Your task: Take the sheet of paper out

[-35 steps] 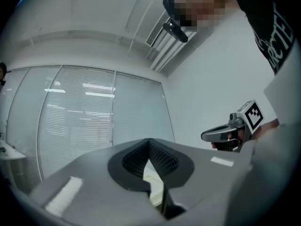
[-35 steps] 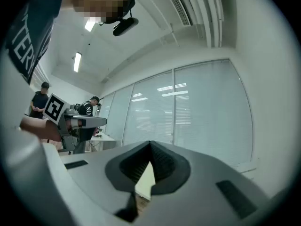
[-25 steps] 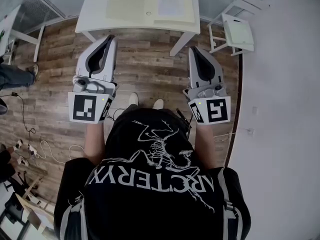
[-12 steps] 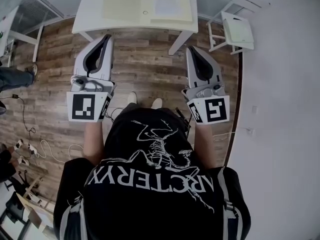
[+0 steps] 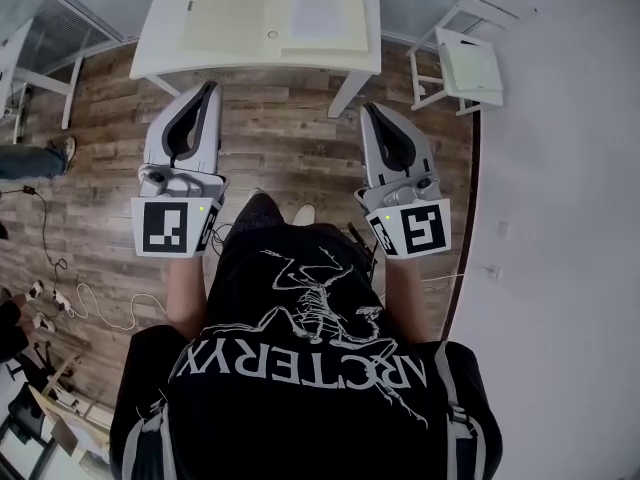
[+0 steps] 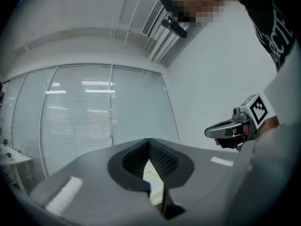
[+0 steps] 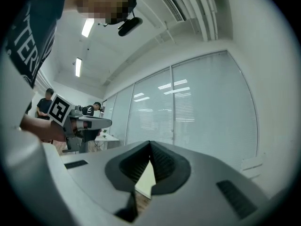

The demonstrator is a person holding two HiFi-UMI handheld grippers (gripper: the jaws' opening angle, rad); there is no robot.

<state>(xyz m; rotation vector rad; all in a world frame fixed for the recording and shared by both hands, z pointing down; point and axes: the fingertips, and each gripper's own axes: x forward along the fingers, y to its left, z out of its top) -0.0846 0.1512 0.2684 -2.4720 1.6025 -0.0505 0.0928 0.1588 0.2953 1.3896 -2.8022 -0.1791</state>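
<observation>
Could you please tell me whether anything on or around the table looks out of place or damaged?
Nothing stands out. The cream folder and sheet of paper lie flat and square on the white table. The left tongs and right tongs are shut and empty, short of it.

the floor (image 5: 290, 153) is brown wood plank with a dull, worn grain. the desk (image 5: 165, 38) has a smooth white top with a faint sheen. towards its far right corner lies a sheet of paper (image 5: 318, 10), flat and matt white. the left gripper (image 5: 208, 88) and right gripper (image 5: 368, 110) have smooth, matt grey plastic shells, and their pads (image 6: 164, 161) are black and finely ribbed. the shirt (image 5: 300, 368) is black cloth with white print.
</observation>
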